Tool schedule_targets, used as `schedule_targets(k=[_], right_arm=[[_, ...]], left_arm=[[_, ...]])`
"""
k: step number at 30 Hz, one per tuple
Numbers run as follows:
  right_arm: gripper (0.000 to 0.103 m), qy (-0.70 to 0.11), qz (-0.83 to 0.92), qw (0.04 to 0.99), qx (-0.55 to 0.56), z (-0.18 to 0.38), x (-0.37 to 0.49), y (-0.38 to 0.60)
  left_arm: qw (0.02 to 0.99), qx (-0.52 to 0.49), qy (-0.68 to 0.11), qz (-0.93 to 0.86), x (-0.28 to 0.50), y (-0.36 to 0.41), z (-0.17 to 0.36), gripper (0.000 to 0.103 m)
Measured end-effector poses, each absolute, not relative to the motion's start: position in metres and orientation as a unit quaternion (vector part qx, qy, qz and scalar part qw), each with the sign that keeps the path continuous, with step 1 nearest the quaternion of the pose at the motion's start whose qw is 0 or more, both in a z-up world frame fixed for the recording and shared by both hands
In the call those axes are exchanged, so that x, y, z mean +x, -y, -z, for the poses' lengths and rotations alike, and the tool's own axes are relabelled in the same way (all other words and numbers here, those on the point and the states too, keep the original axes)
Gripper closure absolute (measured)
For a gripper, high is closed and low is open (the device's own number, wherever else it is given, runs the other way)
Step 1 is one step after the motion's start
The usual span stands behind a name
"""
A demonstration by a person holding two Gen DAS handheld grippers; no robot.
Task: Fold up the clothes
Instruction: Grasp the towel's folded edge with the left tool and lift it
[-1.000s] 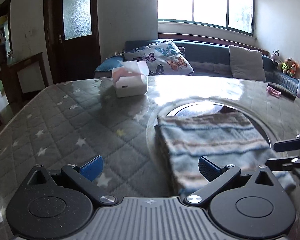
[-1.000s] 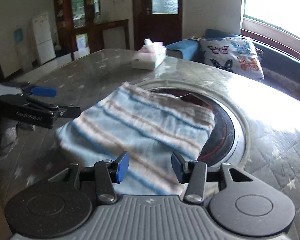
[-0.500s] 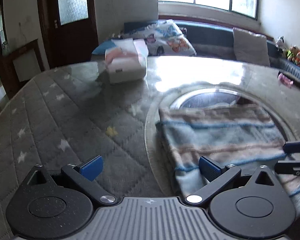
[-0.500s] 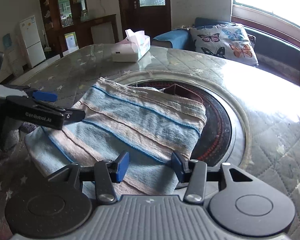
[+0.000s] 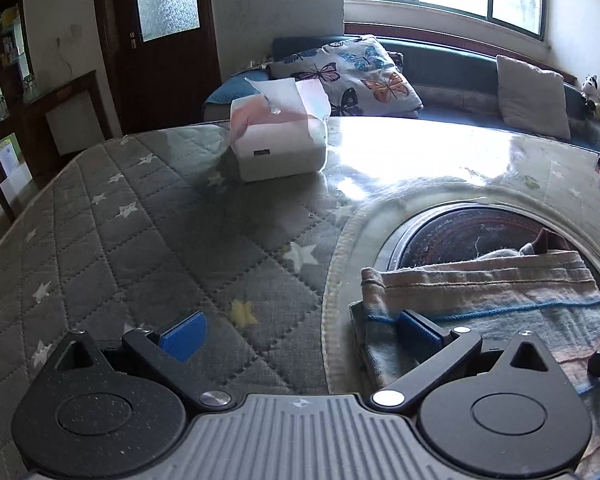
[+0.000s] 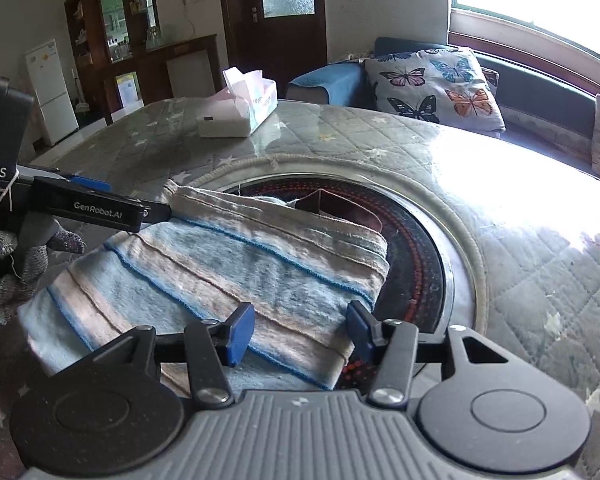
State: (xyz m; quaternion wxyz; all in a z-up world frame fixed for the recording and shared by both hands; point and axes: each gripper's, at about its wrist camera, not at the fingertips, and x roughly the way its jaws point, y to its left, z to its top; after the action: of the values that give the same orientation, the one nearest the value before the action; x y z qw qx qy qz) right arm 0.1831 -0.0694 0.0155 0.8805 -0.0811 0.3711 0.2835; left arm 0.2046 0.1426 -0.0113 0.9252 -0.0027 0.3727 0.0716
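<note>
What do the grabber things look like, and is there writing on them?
Each gripper is black plastic with a ribbed grey middle, round discs at the sides and silver pivot screws. The left gripper and right gripper have bright blue finger pads. White lettering on the left one, seen from the right wrist camera, reads GenRobot.AI and DAS.

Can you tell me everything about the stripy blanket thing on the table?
The striped cloth looks soft and fuzzy, like fleece or towelling, with light blue and beige bands and thin dark blue lines. It lies folded into layers, flat on the table, partly covering the round dark insert in the middle. The right hand-held gripper is open at its near edge, and the left hand-held gripper is open beside its left end. Neither grips it.
</note>
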Motion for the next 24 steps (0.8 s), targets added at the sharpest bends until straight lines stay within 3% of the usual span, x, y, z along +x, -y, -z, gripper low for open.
schedule_targets(k=[16,24], right_arm=[[0.046,-0.319,-0.437,0.829,-0.141,-0.044,0.098,-0.001],[0.051,-0.284,-0.447,0.807,-0.26,-0.022,0.055,-0.053]], left_arm=[[0.926,-0.069,-0.366,-0.055,0.157,-0.158,-0.015,0.0],[0.92,-0.102,-0.377,-0.035,0.141,-0.159,-0.014,0.0]])
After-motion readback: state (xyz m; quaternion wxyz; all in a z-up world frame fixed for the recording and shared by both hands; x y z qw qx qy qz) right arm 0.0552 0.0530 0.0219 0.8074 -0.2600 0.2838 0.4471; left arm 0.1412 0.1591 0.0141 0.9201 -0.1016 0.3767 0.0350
